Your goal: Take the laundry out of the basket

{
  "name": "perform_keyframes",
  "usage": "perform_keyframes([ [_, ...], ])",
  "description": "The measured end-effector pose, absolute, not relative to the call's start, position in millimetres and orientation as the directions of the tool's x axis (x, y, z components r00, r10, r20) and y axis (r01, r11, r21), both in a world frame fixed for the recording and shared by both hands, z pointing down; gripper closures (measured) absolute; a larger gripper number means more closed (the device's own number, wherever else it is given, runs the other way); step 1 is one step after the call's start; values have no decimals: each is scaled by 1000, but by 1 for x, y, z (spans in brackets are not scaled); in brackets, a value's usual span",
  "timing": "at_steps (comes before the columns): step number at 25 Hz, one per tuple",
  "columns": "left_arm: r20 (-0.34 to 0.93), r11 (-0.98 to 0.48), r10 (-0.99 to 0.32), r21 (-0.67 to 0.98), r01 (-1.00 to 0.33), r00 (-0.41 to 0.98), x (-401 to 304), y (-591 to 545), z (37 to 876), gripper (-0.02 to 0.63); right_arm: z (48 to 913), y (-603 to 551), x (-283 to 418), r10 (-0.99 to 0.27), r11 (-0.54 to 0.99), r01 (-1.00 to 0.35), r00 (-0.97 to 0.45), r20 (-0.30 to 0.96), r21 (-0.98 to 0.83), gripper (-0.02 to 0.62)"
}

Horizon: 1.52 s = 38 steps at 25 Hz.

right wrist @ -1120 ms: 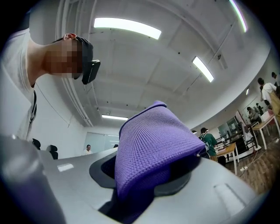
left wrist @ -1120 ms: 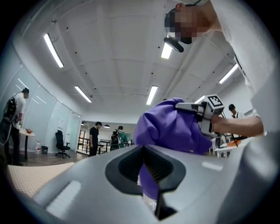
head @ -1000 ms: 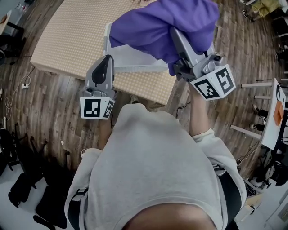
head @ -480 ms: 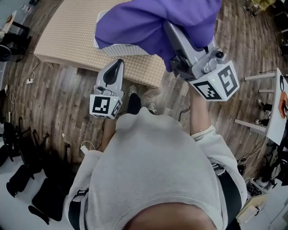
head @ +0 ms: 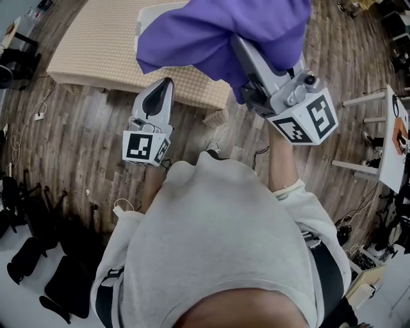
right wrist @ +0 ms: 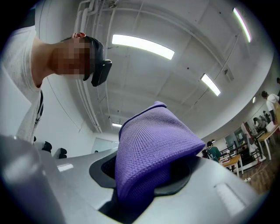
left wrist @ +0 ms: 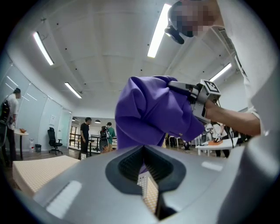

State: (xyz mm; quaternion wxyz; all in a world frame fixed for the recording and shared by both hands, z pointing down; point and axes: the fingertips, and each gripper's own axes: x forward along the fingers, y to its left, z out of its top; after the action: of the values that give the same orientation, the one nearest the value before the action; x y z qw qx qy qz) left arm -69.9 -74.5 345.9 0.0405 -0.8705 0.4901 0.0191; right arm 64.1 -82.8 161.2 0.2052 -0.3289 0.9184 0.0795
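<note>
The right gripper [head: 246,59] is clamped on a purple knit garment [head: 218,32] and holds it up in the air over the near edge of the beige dimpled pad [head: 96,45], which lies on the wood-plank floor [head: 64,141]. In the right gripper view a thick fold of the purple cloth fills the gap between the jaws. They press on it from both sides, and the fabric stands up past their tips. In the head view the rest of the garment drapes over the front of that gripper and hides the pad's near right part. In the left gripper view it hangs free, with the room showing behind it.

A white corner of the basket [head: 146,13] peeks out at the cloth's left edge, on the pad.

The left gripper [head: 164,90] hovers just off the pad's near edge, over the floor, left of the garment and apart from it. Its jaws are closed tip to tip with nothing between them, and a sliver of the pad shows through the slit lower down.

The person's light grey sweatshirt [head: 211,250] fills the view on the near side of the pad. Black chairs [head: 29,256] stand well away from the pad's near left corner, and a white table [head: 391,147] stands well apart to the pad's right.
</note>
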Motion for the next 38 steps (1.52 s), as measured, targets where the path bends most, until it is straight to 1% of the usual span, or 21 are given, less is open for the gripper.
perform_keyframes([
  [11, -89, -582, -808, -35, -812, 583, -118, 20, 343, 595, 184, 23, 21, -665, 697, -718, -643, -379, -5, 423],
  [18, -100, -601, -794, -22, -799, 600, -124, 76, 342, 595, 218, 82, 17, -727, 659, -750, -613, -309, -63, 423],
  [22, -33, -597, -801, -36, -801, 598, -119, 98, 358, 595, 252, 103, 28, -762, 637, -759, -595, -256, -135, 423],
  [26, 24, -585, -811, -10, -811, 584, -119, 125, 386, 595, 285, 123, 41, -785, 617, -765, -584, -205, -185, 423],
  [32, 110, -568, -819, -14, -823, 563, -89, 170, 417, 595, 326, 157, 79, -808, 589, -771, -566, -164, -240, 423],
  [34, 109, -543, -835, -4, -840, 540, -84, 189, 423, 595, 338, 168, 90, -810, 587, -777, -571, -135, -230, 423],
  [38, 97, -498, -863, -7, -867, 495, -72, 219, 422, 595, 363, 191, 94, -798, 601, -788, -600, -55, -130, 423],
])
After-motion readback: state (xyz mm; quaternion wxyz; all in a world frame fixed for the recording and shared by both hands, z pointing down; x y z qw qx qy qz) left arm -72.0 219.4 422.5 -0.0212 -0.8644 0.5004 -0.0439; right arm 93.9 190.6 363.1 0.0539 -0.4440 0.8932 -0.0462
